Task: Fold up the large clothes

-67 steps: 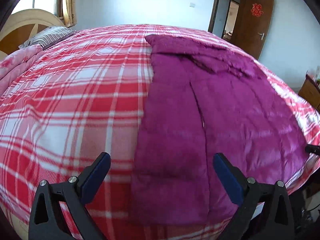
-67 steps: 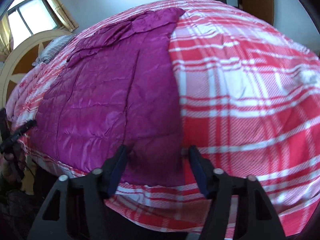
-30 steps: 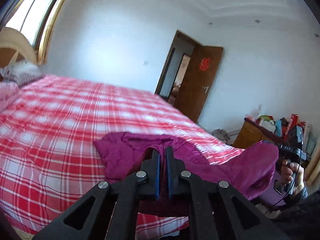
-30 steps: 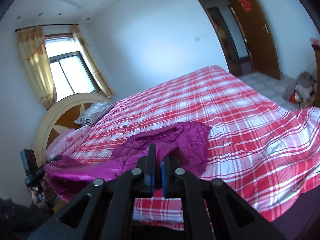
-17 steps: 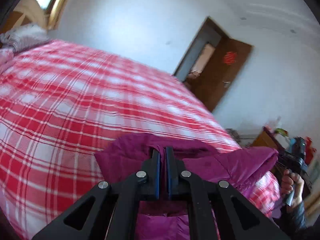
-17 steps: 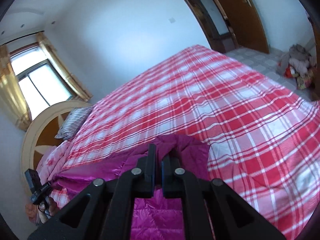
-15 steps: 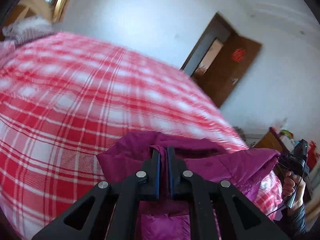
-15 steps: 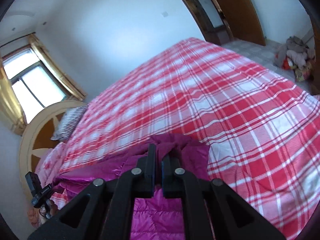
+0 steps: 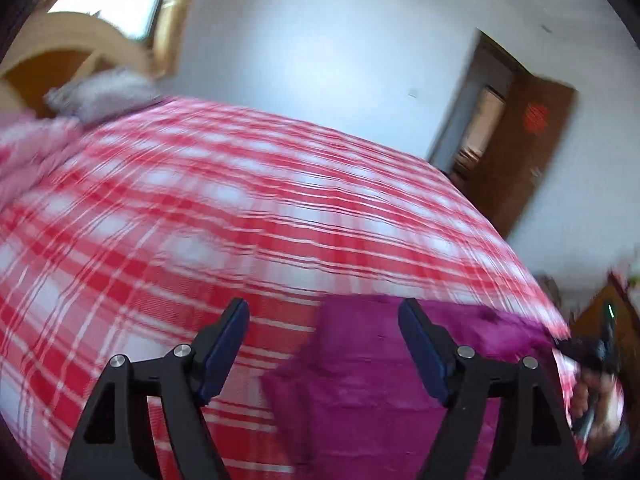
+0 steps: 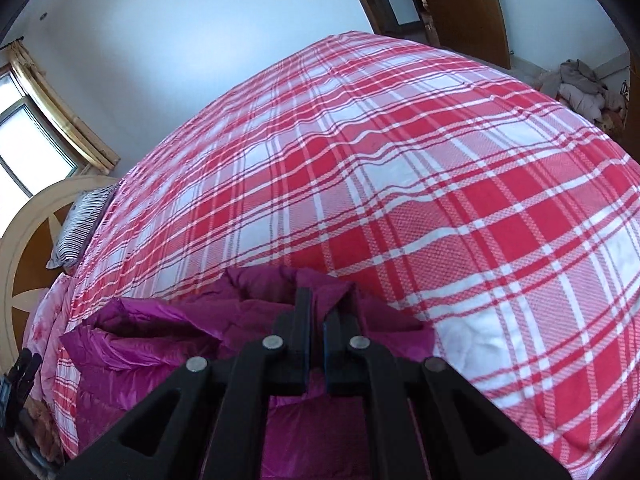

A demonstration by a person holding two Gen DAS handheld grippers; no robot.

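Observation:
A magenta quilted jacket (image 9: pixel 360 384) lies folded near the front edge of the red-and-white plaid bed (image 9: pixel 224 216). My left gripper (image 9: pixel 324 344) stands open above the jacket's left edge, with nothing between its blue pads (image 9: pixel 222 344). In the right wrist view the jacket (image 10: pixel 168 344) is bunched in thick folds, and my right gripper (image 10: pixel 317 320) is shut on a raised fold of it. The other hand-held gripper (image 9: pixel 600 352) shows at the far right of the left wrist view, held by a hand. The left wrist view is blurred by motion.
A striped pillow (image 10: pixel 80 224) and a round wooden headboard (image 10: pixel 28 248) stand at the bed's left end. A brown door (image 9: pixel 532 160) is open on the right wall. A pile of clothes (image 10: pixel 580 88) lies on the floor beyond the bed. A wooden cabinet (image 9: pixel 600 312) is at right.
My left gripper has opened and let go of the jacket, which now lies flat beneath it. The right gripper stays shut on its fold and has lowered toward the bed.

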